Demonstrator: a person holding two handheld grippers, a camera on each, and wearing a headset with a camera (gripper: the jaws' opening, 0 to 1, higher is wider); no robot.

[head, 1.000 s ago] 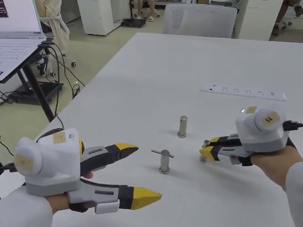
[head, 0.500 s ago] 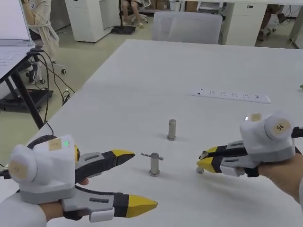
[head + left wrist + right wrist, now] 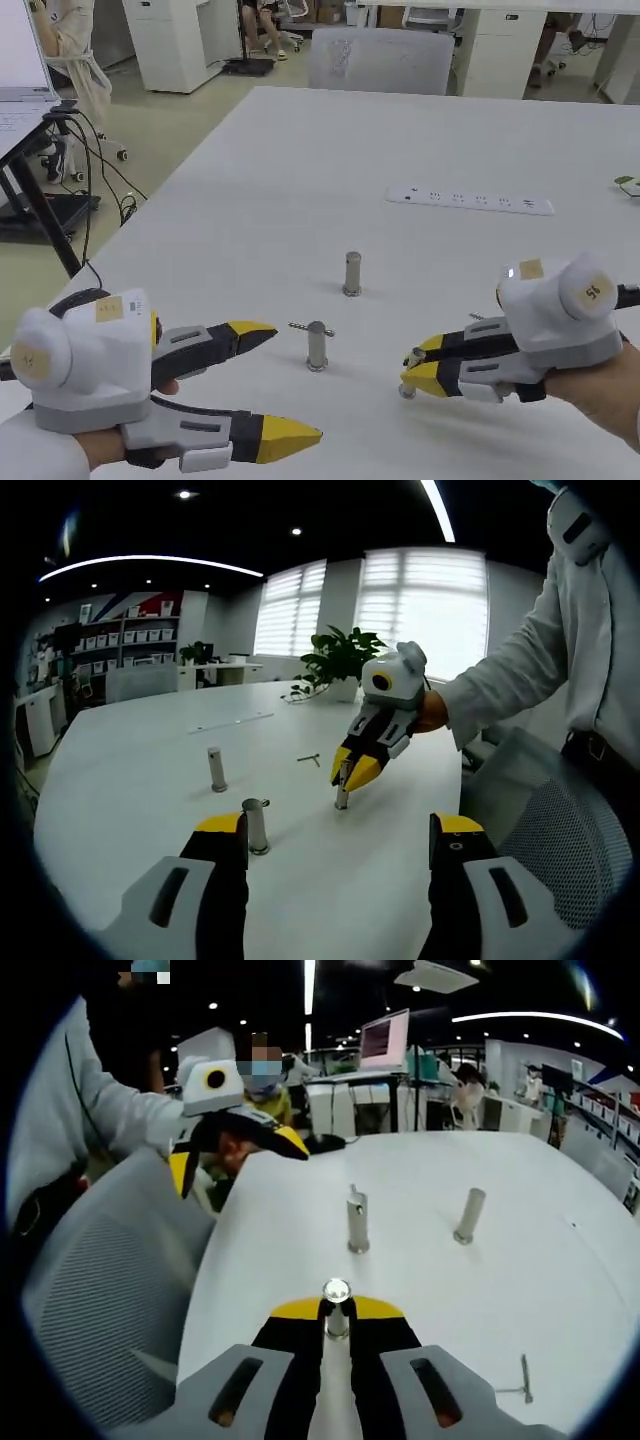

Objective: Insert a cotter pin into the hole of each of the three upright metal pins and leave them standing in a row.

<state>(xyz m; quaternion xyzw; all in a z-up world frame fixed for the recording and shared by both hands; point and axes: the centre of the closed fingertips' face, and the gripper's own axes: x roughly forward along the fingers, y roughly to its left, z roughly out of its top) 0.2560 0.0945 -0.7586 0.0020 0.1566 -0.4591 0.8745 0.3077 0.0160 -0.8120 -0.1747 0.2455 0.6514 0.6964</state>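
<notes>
Head view had the right gripper pinched shut on the near-right metal pin, left gripper gaping wide and empty; middle pin and far pin stood mid-table. Guess a crooked release would've toppled it, wrecking the row

In the head view the right gripper covers most of the metal pin that its jaws are closed on; only the top and the foot show. A cotter pin lies half hidden behind this gripper's body. The hole of the far pin is too small to make out. The left edge cuts off a laptop.
</notes>
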